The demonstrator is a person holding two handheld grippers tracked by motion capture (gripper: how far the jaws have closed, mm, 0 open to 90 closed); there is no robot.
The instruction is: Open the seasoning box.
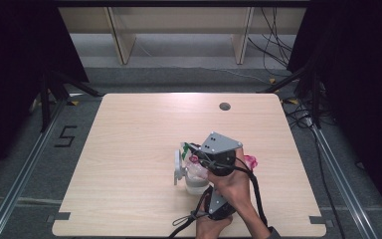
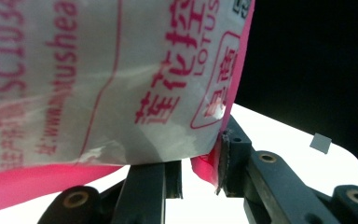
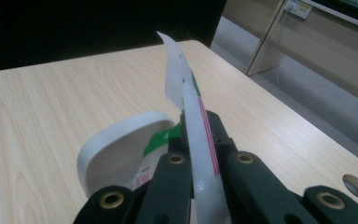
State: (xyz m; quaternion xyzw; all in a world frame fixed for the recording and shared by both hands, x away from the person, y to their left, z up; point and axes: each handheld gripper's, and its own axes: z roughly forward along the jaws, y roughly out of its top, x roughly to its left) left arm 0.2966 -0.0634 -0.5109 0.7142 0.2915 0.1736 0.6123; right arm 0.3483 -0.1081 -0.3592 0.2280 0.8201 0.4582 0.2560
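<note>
A white plastic bag [image 2: 98, 79] with red print and a pink edge hangs over a clear jar [image 1: 194, 183] near the table's front middle. The jar's white lid [image 1: 177, 167] stands flipped open at its left side. My right gripper [image 3: 200, 154], the one with the grey plate [image 1: 221, 143], is shut on the bag's thin top edge [image 3: 186, 93], just above the lid [image 3: 121, 144]. My left gripper [image 2: 200, 170] sits lower and nearer the person [image 1: 206, 193]. Its jaws close on the bag's pink bottom corner. What is inside the jar is hidden by the bag and the hands.
The wooden table [image 1: 129, 129] has a round cable hole [image 1: 224, 106] at its far side. Black cables trail from both grippers over the front edge. Shelf legs stand on the floor behind the table, dark curtains at both sides.
</note>
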